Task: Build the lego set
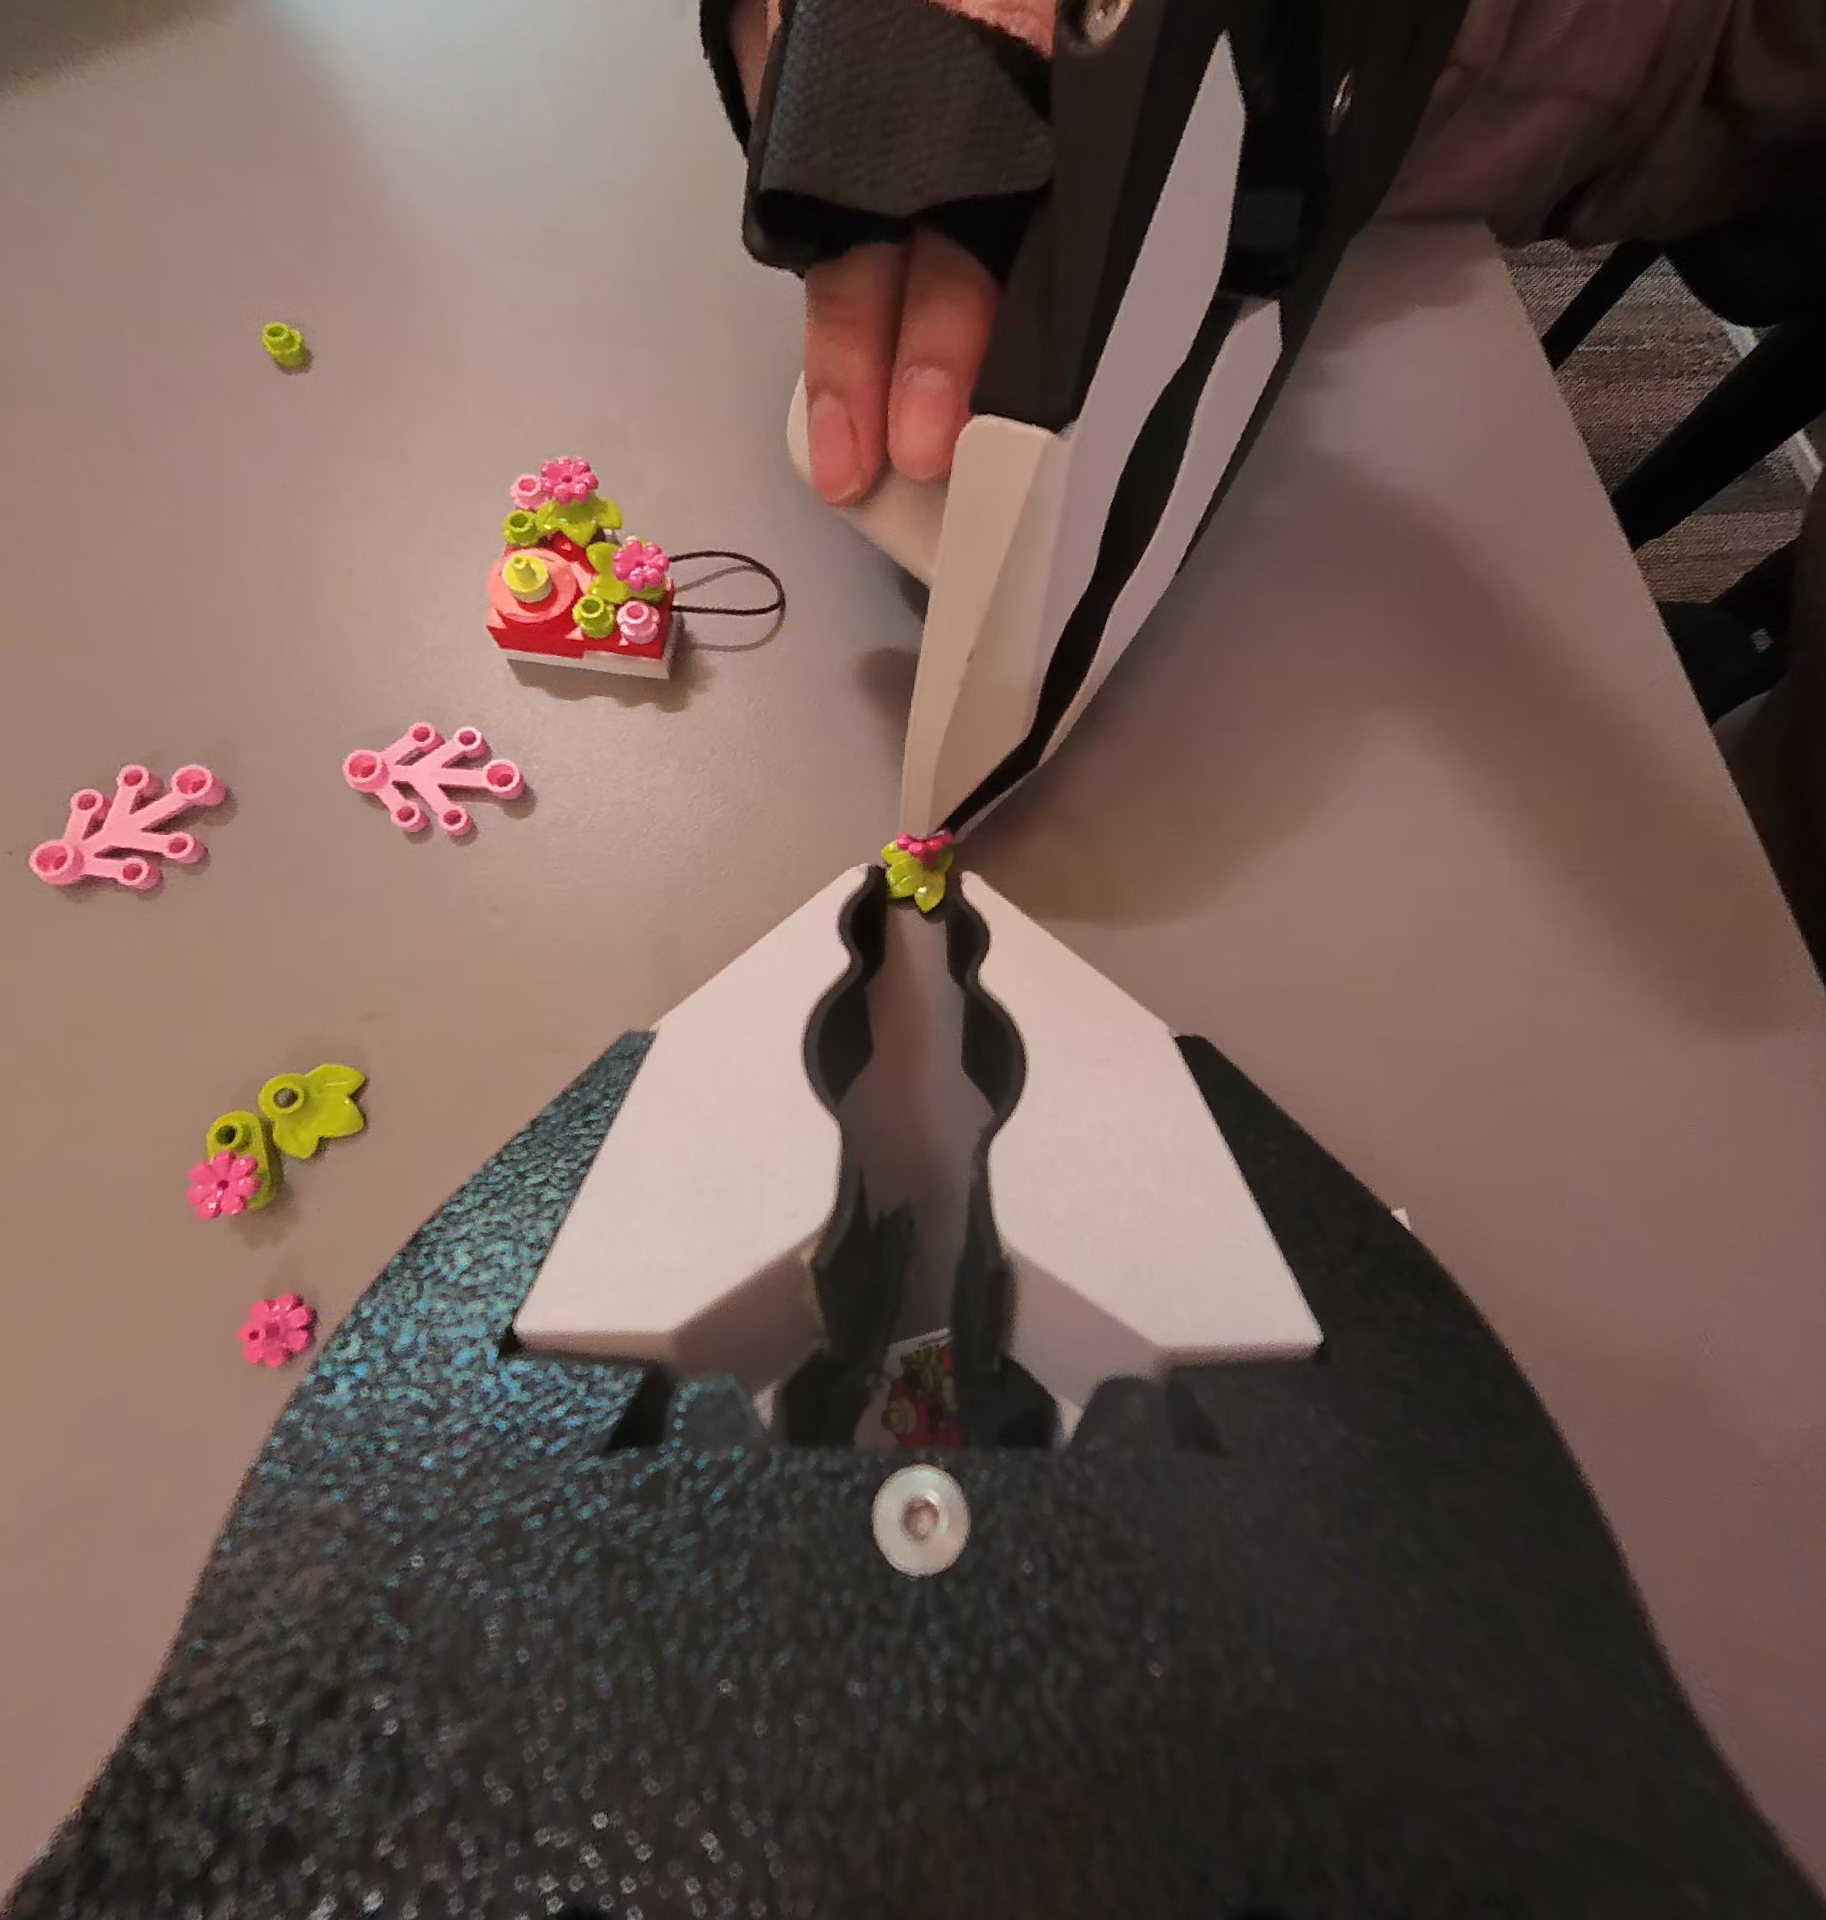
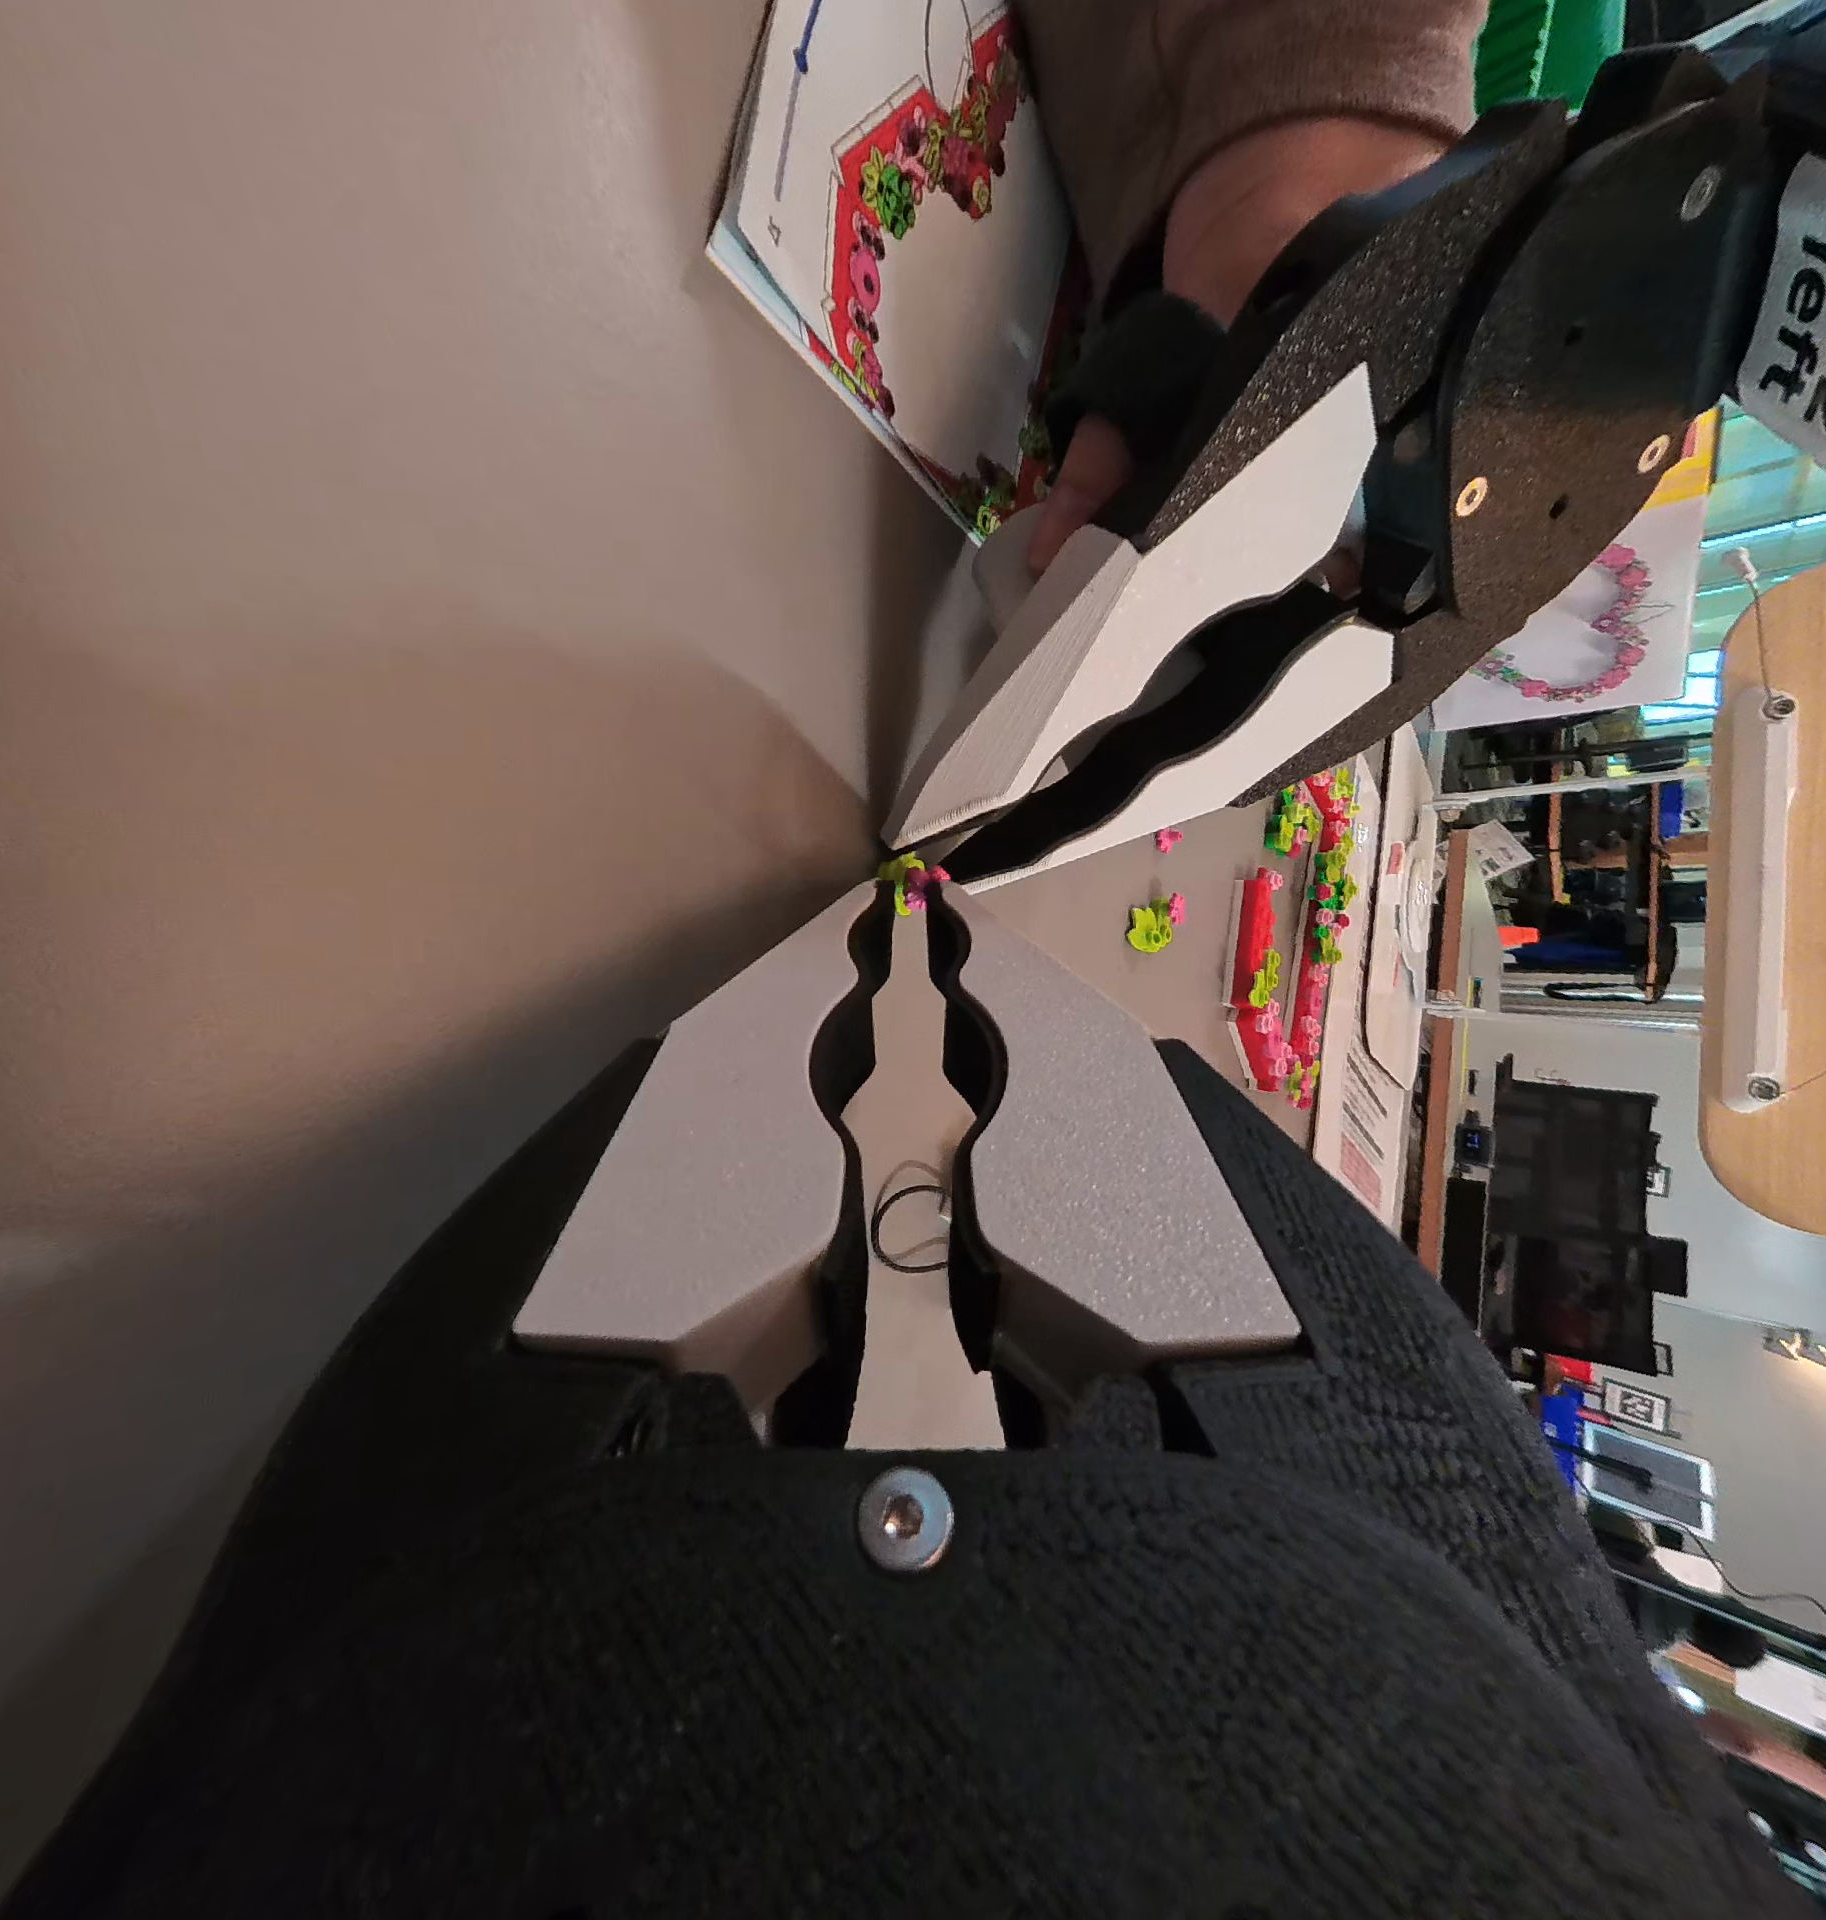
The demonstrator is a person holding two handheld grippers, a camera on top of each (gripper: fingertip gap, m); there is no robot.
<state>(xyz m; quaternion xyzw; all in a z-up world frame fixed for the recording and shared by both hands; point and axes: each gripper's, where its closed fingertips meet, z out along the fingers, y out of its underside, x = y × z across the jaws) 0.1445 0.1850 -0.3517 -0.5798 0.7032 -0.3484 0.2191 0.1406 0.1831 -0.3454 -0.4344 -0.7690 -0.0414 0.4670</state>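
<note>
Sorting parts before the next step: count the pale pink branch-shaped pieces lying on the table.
2. One pale pink branch piece lies far left; the other branch piece lies right of it, just below the red flower assembly. More may hide behind the gripper bodies.

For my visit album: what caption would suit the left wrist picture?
Two handheld tools meet tip to tip over a tiny green-leaf and pink-flower piece, loose pieces nearby.

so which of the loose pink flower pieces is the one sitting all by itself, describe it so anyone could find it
Start at the grey table in the left wrist view and go to the corner of the black gripper body. The small magenta flower stud lies there, unlike its twin flower, which sits on a lime leaf.
</note>
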